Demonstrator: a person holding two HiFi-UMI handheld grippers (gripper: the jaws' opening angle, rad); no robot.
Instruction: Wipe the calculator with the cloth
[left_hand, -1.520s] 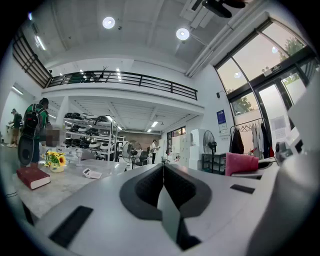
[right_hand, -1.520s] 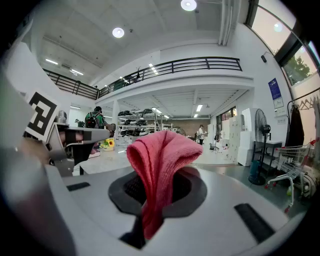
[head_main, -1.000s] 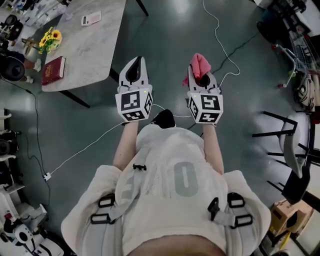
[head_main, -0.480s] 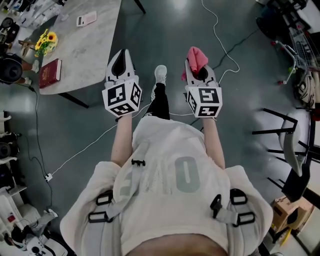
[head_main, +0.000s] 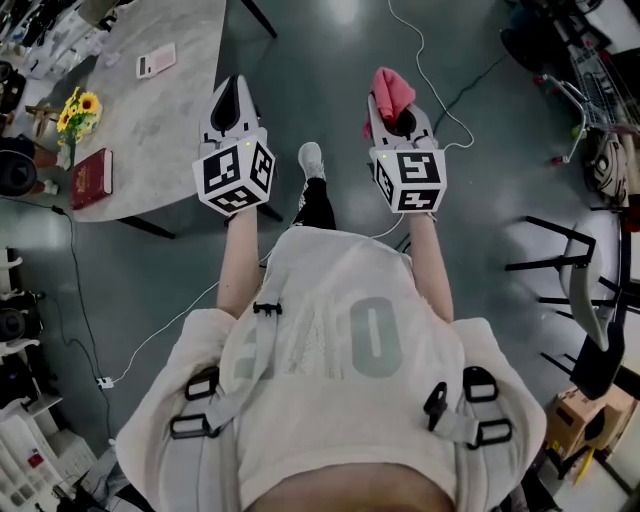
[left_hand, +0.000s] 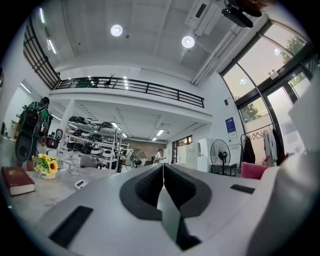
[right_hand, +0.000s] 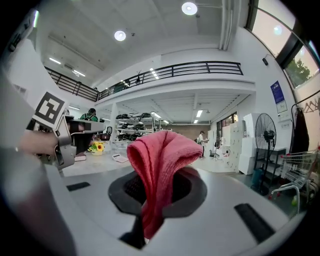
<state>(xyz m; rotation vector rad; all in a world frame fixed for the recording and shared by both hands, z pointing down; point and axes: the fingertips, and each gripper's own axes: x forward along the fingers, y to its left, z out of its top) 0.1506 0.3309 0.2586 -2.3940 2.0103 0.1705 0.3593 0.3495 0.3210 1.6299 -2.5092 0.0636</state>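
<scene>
1. Pink and fuzzy, a soft cloth (head_main: 392, 88) sticks out of the white right gripper (head_main: 390, 108) in the head view. The white left gripper (head_main: 233, 88) is just to its left. A person (head_main: 340, 360) stands on the dark floor (head_main: 330, 60) and holds both grippers out in front.
2. In the same view, the small, flat, pink-and-white calculator (head_main: 156, 60) lies on the grey stone-look table (head_main: 175, 130), far off to the left. It is well apart from both grippers. Yellow sunflowers (head_main: 78, 108) and a dark red book (head_main: 88, 178) sit at the left edge of the table.
3. In the left gripper view, the two jaws are pressed tight together with nothing between them. The calculator shows small on the table, low on the left, to the right of the book and the sunflowers.
4. In the right gripper view, the jaws squeeze the cloth. A folded lump pokes up above them and a tail hangs down below. The calculator is far away on the left, on the table.
5. I think no wiping has begun, and the step in hand is bringing the cloth to the table. Next, the right gripper needs to get close and go down until the cloth lies on the calculator. The left gripper could hold the calculator so it does not slide.
</scene>
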